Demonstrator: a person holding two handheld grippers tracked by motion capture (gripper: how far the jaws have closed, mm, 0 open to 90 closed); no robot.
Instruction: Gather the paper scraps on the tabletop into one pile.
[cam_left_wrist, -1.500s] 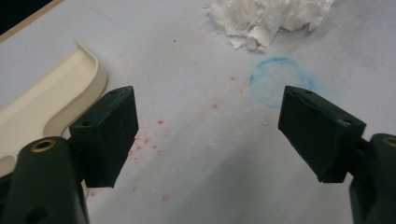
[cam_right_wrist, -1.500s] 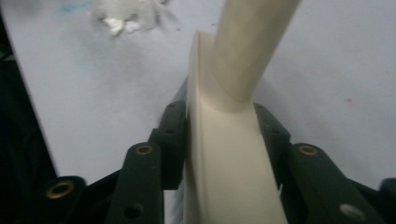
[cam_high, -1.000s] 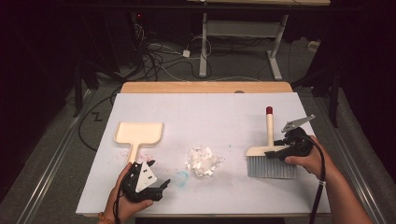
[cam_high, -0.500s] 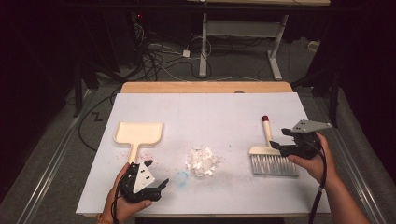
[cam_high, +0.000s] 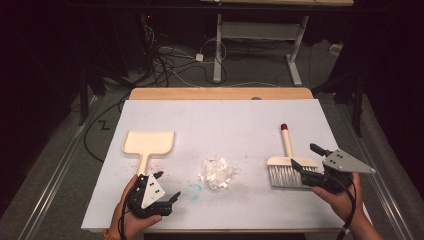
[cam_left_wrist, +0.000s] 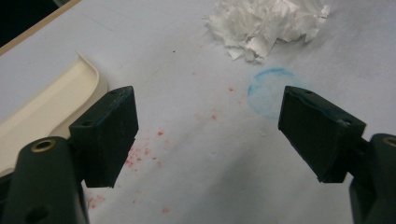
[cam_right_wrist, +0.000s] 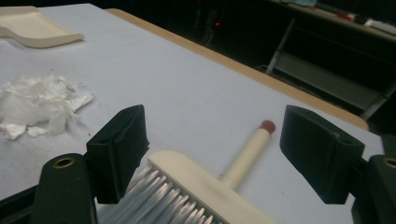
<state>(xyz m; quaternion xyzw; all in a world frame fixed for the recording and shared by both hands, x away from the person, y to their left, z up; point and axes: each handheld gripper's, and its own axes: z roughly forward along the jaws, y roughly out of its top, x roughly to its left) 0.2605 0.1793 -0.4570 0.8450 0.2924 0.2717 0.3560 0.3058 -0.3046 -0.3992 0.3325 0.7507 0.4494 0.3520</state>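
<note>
The brush (cam_high: 288, 162) lies flat on the right part of the table (cam_high: 225, 117), bristles toward the person, its cream handle with a red tip pointing to the far side. The right gripper (cam_high: 306, 159) is just beside the bristles; its jaws have just been opening and now stand wide apart, not pressing on the brush, and its hand (cam_high: 340, 197) holds it low and level from the right. In the right gripper view the brush (cam_right_wrist: 219, 184) shows between the jaws, with stiff grey bristles and a smooth block. A heap of crumpled white paper (cam_high: 216, 173) lies at the middle. The cream plastic dustpan (cam_high: 148, 145) rests at the left. The left gripper (cam_high: 167, 186), jaws apart and empty, sits near the pan's handle.
</note>
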